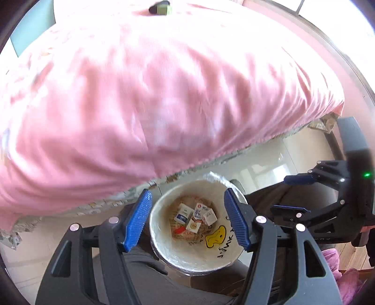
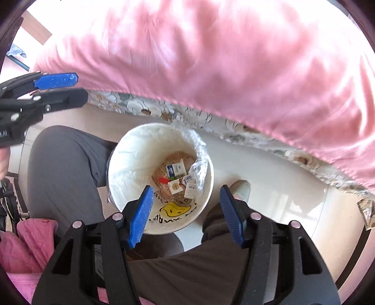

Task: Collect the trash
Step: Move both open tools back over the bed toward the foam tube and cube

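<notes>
Both cameras look steeply down at a white bin (image 1: 164, 237) standing on a pale floor (image 2: 269, 173) beside a bed with a pink cover (image 1: 164, 93). The bin is lined with a clear plastic bag (image 2: 199, 150) and carries a yellow sticker (image 1: 216, 237) on its inner wall. At the bottom lie several small cartons (image 1: 195, 214) — white with blue and red print — on a brownish paper.

Left gripper (image 1: 187, 220): jaws apart, nothing between the blue pads; the bin shows through the gap. Right gripper (image 2: 185, 211): the same, jaws apart and empty, above the near rim of the bin.

Left wrist view only: a small dark and green thing (image 1: 160, 9) on top of the bed at the far edge, too blurred to name; the right gripper (image 1: 293, 194) seen side-on at the right.

Right wrist view only: the floral sheet (image 2: 145, 105) under the pink cover shows clearly; the person's grey trouser legs (image 2: 63, 164) flank the bin, with a light shoe (image 2: 241, 187) on the floor just right of it; the left gripper (image 2: 68, 90) enters from the left edge. Pink cloth (image 2: 25, 244) sits at lower left.
</notes>
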Motion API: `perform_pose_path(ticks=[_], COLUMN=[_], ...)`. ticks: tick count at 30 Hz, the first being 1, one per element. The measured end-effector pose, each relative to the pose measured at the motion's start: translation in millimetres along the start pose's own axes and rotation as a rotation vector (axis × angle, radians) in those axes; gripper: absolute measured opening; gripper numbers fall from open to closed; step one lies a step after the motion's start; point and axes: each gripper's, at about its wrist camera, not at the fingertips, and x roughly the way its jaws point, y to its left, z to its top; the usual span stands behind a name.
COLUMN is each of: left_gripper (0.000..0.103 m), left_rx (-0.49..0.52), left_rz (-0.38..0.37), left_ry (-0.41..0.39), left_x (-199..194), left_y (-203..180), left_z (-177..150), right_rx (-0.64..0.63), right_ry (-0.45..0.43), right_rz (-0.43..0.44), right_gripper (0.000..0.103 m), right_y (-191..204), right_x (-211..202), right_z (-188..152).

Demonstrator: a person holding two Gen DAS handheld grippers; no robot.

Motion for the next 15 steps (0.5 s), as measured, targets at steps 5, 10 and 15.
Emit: perform_pose_path(ticks=[5, 10, 15], left_gripper=[0.077, 0.085, 0.089], left_rx=[0.037, 0.103, 0.136], left_rz=[0.056, 0.121, 0.144], left_ry=[-0.119, -0.215, -0.253], left_x=[-64.6, -106.1, -124.8], left_y=[1.7, -3.4, -7.2], left_z=[47.0, 81.2, 110.9], right_rx=[-0.066, -0.105, -0.094], right_ry=[-0.147, -0.257, -0.371], right_rz=[-0.074, -0.108, -0.078], right_gripper=[0.059, 0.063, 0.066], right_y=[-9.8, -14.8, -21.8], right_x=[-78.2, -138.6, -173.0], right_z=[20.1, 39.2, 56.3])
